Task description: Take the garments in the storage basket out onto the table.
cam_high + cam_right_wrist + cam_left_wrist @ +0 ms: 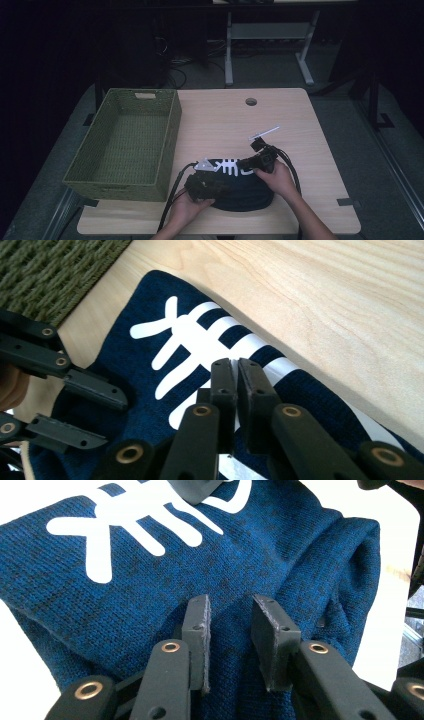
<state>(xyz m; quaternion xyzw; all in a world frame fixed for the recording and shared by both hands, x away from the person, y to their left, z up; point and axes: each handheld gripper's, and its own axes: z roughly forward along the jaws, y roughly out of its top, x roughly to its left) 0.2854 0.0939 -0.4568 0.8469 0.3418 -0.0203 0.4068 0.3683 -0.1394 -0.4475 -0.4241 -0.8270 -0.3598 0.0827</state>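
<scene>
Right gripper view: knit navy sweater (150,405) w/ white fishbone print, woven basket (45,275)

A dim room, grey floor (270,70), a white-legged desk (228,55) behind.

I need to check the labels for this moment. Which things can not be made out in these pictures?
- Blue knit garment, high view: its near-left part lies under the left hand and tongs.
- White print, right gripper view: its lower part is behind the shut right tongs.
- Whether those tongs pinch any knit: cannot tell.
- Green basket, right gripper view: cut off by the frame corner.
</scene>
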